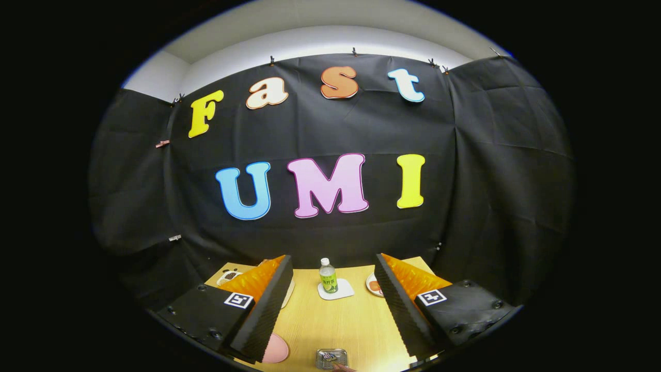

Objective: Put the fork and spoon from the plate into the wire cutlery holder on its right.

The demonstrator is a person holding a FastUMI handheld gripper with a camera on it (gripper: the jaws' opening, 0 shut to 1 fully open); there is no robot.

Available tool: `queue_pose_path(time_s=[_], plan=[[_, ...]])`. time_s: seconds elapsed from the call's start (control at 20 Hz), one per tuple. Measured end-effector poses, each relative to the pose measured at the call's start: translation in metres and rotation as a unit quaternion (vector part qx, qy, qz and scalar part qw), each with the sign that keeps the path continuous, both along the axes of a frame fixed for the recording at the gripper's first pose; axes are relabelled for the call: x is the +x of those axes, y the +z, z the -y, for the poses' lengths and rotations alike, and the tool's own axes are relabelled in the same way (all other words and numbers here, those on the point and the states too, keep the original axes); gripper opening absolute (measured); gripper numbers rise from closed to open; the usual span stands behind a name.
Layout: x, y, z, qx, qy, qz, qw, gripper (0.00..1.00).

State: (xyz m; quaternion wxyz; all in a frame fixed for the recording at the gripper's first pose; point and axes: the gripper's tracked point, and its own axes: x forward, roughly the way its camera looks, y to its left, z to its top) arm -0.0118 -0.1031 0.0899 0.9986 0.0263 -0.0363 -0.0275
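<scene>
Gripper [330,310] held high, fingers spread wide, empty. Small wire cutlery holder [331,358] near, between them, something reddish poking out; pink plate [276,349] to its left. Stage unclear.

Bottle [328,276] label too small to read; no other legible txt

Gripper [333,310] held level — fingers spread wide, empty.

Your gripper [333,305], fingers spread wide with nothing between them, hides most of the pink plate [276,349]. The wire cutlery holder [331,358] is cut off below. Its contents are too small to tell.
</scene>
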Motion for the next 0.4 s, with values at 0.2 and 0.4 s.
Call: queue_pose_path(time_s=[0.2, 0.4], plan=[[-0.002, -0.014, -0.003, -0.008, 0.002, -0.004, 1.000, 0.99], [-0.006, -0.030, -0.014, -0.005, 0.012, -0.011, 1.000, 0.99]])
